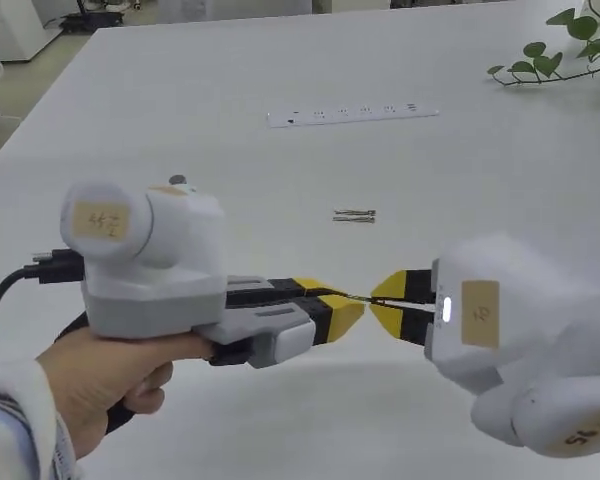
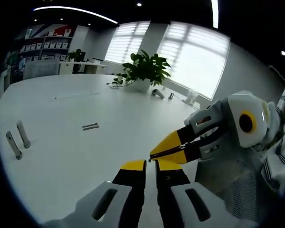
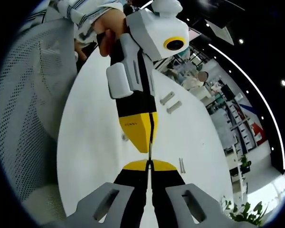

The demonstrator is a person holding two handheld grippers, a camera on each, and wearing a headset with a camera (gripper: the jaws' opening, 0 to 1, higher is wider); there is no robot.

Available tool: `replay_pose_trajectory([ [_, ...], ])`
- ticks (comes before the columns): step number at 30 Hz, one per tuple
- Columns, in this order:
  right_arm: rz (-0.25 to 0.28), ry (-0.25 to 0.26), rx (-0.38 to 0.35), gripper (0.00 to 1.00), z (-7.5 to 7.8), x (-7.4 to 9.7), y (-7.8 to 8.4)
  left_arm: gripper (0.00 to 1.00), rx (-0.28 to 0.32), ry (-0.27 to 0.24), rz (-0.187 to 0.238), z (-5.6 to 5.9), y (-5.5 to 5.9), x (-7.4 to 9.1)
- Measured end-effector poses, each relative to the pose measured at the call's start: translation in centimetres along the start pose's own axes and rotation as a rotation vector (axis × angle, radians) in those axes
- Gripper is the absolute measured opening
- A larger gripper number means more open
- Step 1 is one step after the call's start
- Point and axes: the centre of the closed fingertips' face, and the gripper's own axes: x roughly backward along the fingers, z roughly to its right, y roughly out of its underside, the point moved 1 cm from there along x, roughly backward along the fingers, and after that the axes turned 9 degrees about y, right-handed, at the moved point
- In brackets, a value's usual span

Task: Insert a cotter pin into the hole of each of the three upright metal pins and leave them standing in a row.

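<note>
A thin cotter pin [image 1: 362, 297] spans the small gap between my two grippers above the white table [image 1: 280, 170]. My left gripper [image 1: 352, 303] points right and is shut on one end. Facing it, my right gripper [image 1: 378, 297] is shut on the other end; in the right gripper view the cotter pin [image 3: 149, 153] runs from my own jaws into the left gripper's yellow jaws. Two spare cotter pins [image 1: 355, 215] lie side by side farther back. Two metal pins [image 2: 23, 134] [image 2: 12, 145] stand at the left in the left gripper view. One pin's top [image 1: 177, 181] peeks over the left gripper's body.
A white power strip [image 1: 352, 114] lies across the far part of the table. Plant leaves [image 1: 570, 50] reach in at the far right corner. A grey mesh chair [image 3: 28, 95] stands off the table's near side. A hand [image 1: 90, 380] holds the left gripper.
</note>
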Motion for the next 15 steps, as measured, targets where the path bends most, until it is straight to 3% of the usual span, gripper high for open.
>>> replay_pose_trajectory([
  [15,0.019,0.021,0.019,0.02,0.05,0.27,-0.40,0.03,0.051,0.018,0.024,0.24,-0.21,-0.02],
])
